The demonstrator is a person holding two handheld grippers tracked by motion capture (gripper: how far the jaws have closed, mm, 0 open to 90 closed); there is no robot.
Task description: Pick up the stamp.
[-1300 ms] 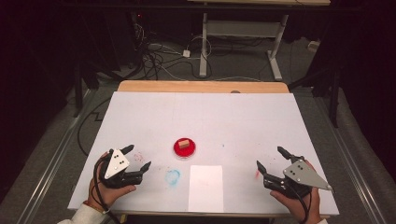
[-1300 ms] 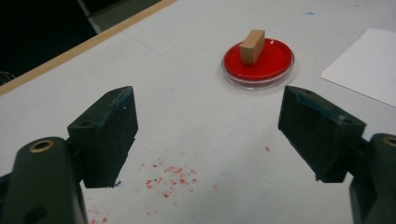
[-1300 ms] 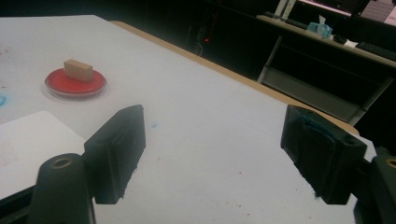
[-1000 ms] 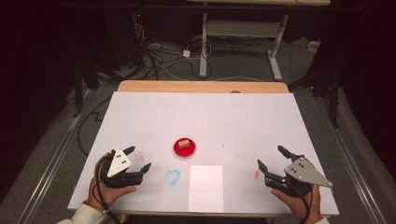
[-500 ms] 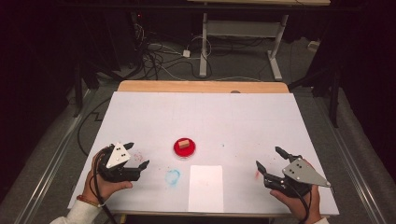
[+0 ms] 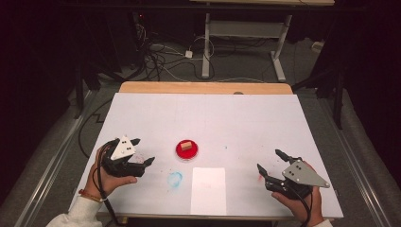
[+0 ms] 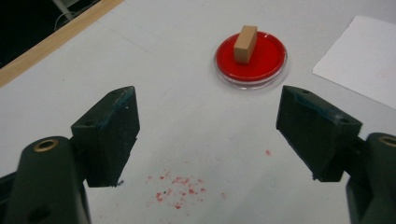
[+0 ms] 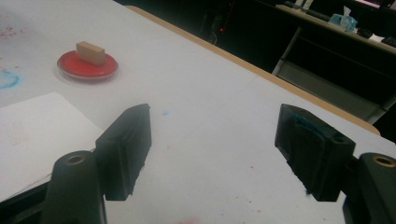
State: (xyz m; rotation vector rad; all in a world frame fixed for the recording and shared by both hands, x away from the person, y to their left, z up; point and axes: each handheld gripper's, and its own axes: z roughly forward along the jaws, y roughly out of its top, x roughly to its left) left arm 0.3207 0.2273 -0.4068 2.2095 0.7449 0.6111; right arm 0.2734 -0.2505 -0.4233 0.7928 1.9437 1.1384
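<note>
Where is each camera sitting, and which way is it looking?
High view: above the person's side, looking forward and down on the table; both hands show, holding the left gripper and right gripper.
Left gripper view: rides the left gripper, looking between its open jaws at the wooden block on the red dish.
Right gripper view: rides the right gripper, looking across the table between its open jaws.
Shared: all three show the block, the dish and the white sheet.

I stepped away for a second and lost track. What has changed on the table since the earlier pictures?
The left gripper lifted and moved forward toward the red dish, fingers open and empty. The right gripper barely shifted, also open. The wooden block, dish and white paper stayed put.
</note>
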